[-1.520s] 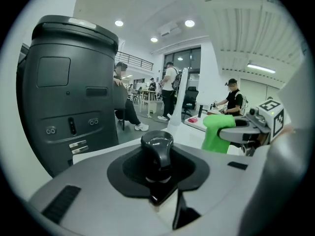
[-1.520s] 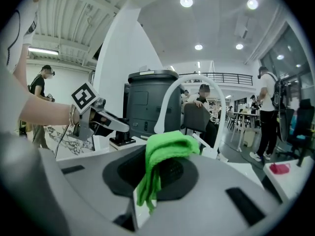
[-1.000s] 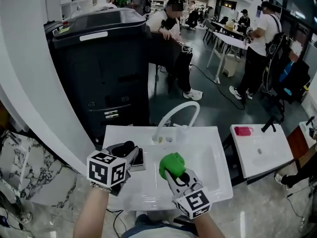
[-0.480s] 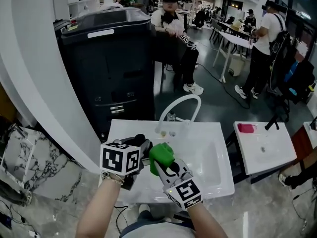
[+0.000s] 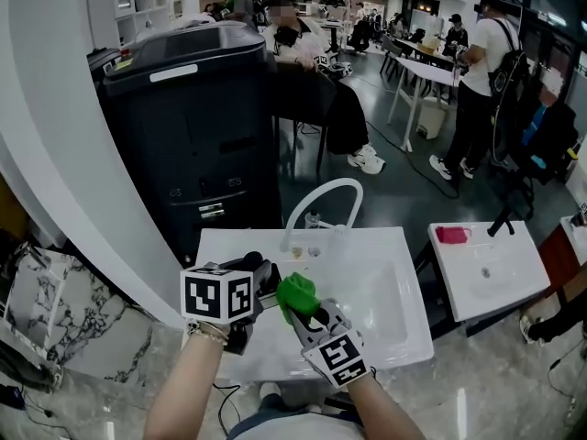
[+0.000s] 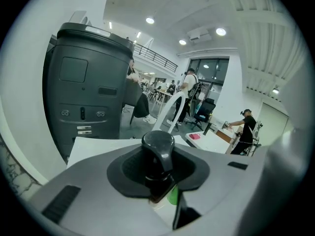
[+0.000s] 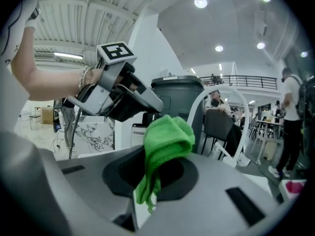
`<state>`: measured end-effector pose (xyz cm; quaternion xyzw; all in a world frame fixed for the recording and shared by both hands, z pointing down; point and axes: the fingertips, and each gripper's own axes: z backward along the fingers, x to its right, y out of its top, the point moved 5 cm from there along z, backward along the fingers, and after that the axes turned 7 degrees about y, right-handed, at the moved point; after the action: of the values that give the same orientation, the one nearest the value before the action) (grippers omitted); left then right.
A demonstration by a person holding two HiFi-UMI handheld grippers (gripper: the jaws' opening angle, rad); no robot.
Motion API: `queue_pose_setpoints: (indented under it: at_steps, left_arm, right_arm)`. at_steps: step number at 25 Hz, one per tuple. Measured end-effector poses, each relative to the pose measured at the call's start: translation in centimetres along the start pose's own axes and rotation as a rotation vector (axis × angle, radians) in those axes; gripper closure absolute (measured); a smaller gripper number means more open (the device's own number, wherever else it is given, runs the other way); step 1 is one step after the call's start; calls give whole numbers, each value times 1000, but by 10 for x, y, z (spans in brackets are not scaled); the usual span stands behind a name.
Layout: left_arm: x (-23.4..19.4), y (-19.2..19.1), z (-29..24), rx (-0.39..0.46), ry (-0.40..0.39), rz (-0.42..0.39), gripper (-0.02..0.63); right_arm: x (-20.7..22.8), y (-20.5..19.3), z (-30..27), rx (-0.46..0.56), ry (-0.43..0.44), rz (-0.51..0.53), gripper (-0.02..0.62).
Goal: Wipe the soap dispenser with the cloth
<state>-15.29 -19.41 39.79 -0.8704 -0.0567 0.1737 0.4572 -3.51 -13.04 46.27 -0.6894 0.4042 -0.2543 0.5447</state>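
At the far left the big black bin [image 5: 188, 126] is standing behind the white sink [image 5: 390, 333], and it is playing no part in the job. Nearer to me I am holding my left tongs [image 6: 160, 180] over the left part of the sink, and they are gripping the soap dispenser [image 6: 158, 147]. The jaws are standing partly apart with the bottle pressed between them. Its black pump head is rising above the jaws and its body is dropping down between them, so I am reading its long axis as running roughly up and down, across the tongs, perhaps leaning a little. Moving right, the green cloth [image 7: 165, 136] is sitting just beside the dispenser, bunched into a wad. My right tongs [image 7: 156, 183] are clamping it, with a loose tail hanging down between the jaws. So the dispenser is lying just to the left of the cloth and slightly farther from me, and in the right gripper view the left tongs are filling the upper left, close beyond the wad. Whether cloth and bottle are already touching I cannot tell. I am judging that the wipe is depending on carrying the cloth leftward onto the bottle's right flank and stroking up and down its length, with the left hand steadying it. Farther right the sink's bowl is opening out, and well apart a second white top [image 5: 486, 273] is carrying a small pink thing [image 5: 450, 237].
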Motion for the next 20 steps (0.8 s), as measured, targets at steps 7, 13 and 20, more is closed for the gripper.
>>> queue_pose_setpoints:
  at_steps: [7, 13, 20]
  left_arm:
    - [-5, 6, -1, 15, 9, 36, 502]
    - [-3, 6, -4, 13, -7, 75, 502]
    - [0, 9, -7, 18, 12, 115, 502]
  right_arm:
    - [8, -21, 0, -78, -20, -27, 550]
    - [-6, 19, 16, 67, 20, -6, 549]
    - [-23, 37, -9, 117, 44, -18, 549]
